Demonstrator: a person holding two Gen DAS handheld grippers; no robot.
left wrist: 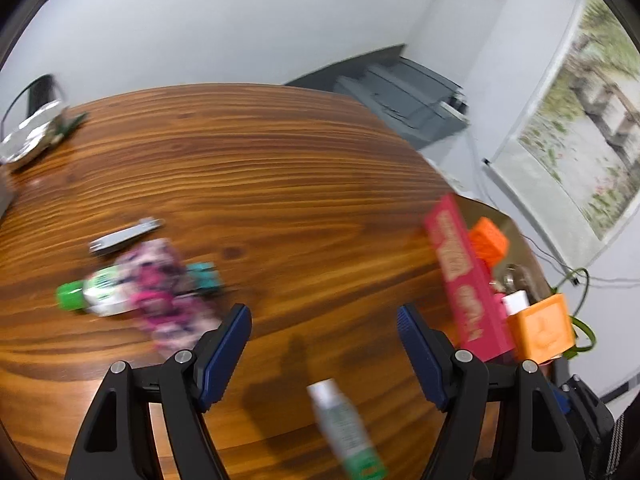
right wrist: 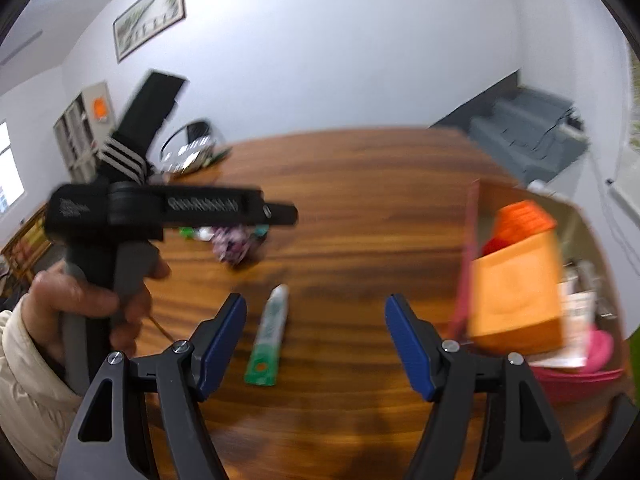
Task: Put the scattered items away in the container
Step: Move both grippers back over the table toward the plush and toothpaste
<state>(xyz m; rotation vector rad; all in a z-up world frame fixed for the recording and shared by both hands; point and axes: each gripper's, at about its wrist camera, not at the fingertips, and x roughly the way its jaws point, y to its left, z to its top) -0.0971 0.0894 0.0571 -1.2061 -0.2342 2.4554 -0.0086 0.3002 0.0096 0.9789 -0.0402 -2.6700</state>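
Two grippers hang over the wooden table (left wrist: 280, 168) with jaws wide and nothing between them: the left gripper (left wrist: 324, 320) and the right gripper (right wrist: 316, 312). A green-and-white tube (right wrist: 268, 340) lies flat just ahead of the right one, well apart from the pink container (right wrist: 576, 376) at the table's right side, while a green-capped tube (left wrist: 96, 292), a floral pouch (left wrist: 164, 284) and a metal clip (left wrist: 124, 234) cluster farther left. That near tube looks light, soft and a little slick, so a pinch across its firmer middle seems safer than its flat crimped end.
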